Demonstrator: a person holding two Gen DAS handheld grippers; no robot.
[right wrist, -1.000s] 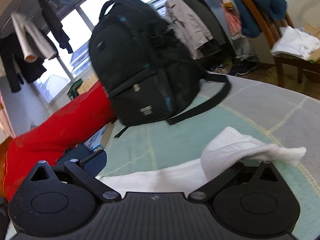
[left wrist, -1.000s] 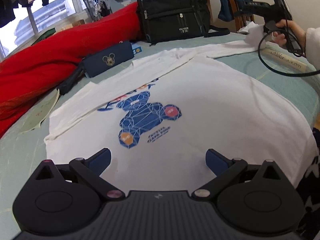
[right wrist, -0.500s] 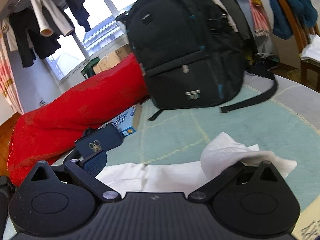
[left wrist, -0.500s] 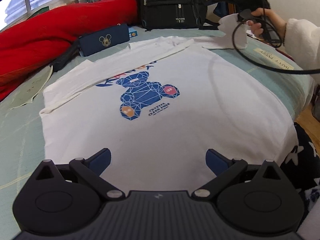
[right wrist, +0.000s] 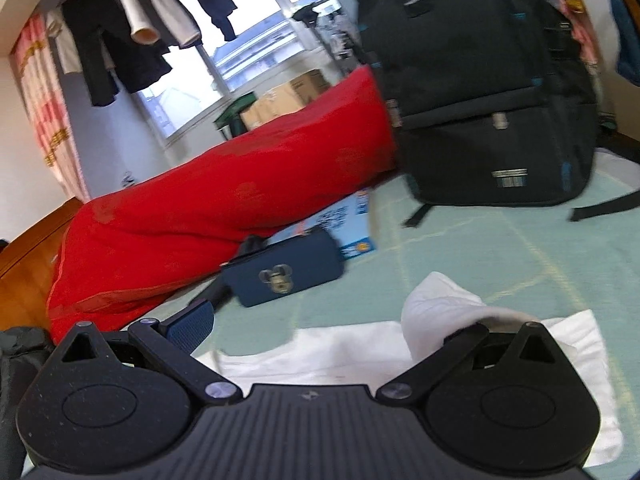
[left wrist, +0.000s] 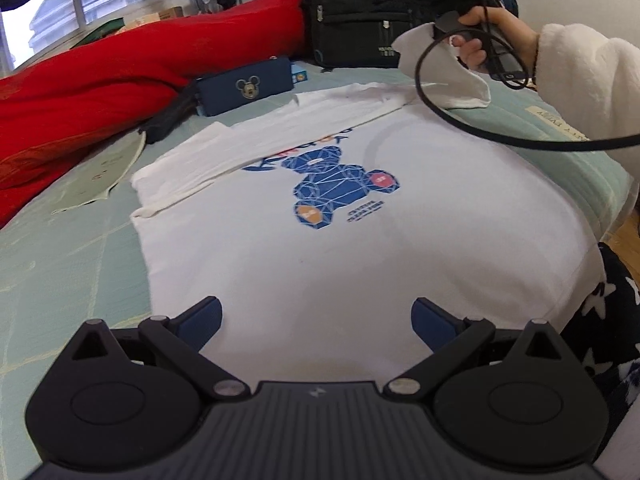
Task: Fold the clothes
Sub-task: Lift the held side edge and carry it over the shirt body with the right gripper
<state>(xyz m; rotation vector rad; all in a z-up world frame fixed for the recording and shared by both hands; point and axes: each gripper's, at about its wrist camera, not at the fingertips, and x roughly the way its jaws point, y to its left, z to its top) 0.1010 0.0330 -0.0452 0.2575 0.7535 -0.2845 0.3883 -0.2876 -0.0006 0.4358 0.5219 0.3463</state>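
A: What is the largest surface shown?
B: A bed with a pale green cover (left wrist: pixel 72 256). Along its far side lies a red quilt (left wrist: pixel 120 60), and beside that stands a black backpack (right wrist: pixel 480 92).

A: Where is the garment?
B: The white T-shirt (left wrist: pixel 360 264) lies flat on the bed, print up, a blue bear graphic (left wrist: pixel 340 192) near its middle. One sleeve is already folded inward across the upper part, above the bear.

A: And the other sleeve?
B: The far sleeve (left wrist: pixel 452 76) is lifted off the bed, raised in front of the backpack. The right claw (right wrist: pixel 328 320) carries it: white cloth is bunched over its right finger and hides that pad, while the left pad (right wrist: pixel 192 326) shows bare and well apart. Whether the fingers actually pinch the cloth cannot be told.

A: Who holds that tool?
B: A hand (left wrist: pixel 488 36) in a white fleece sleeve grips its handle; a black cable (left wrist: pixel 440 114) loops down from it over the shirt.

A: What of the left claw?
B: The left claw (left wrist: pixel 316 316) hovers over the shirt's near hem, fingers wide apart, holding nothing.

A: Any small items?
B: A navy pouch with a mouse emblem (left wrist: pixel 244 86) rests against the quilt, just beyond the shirt.
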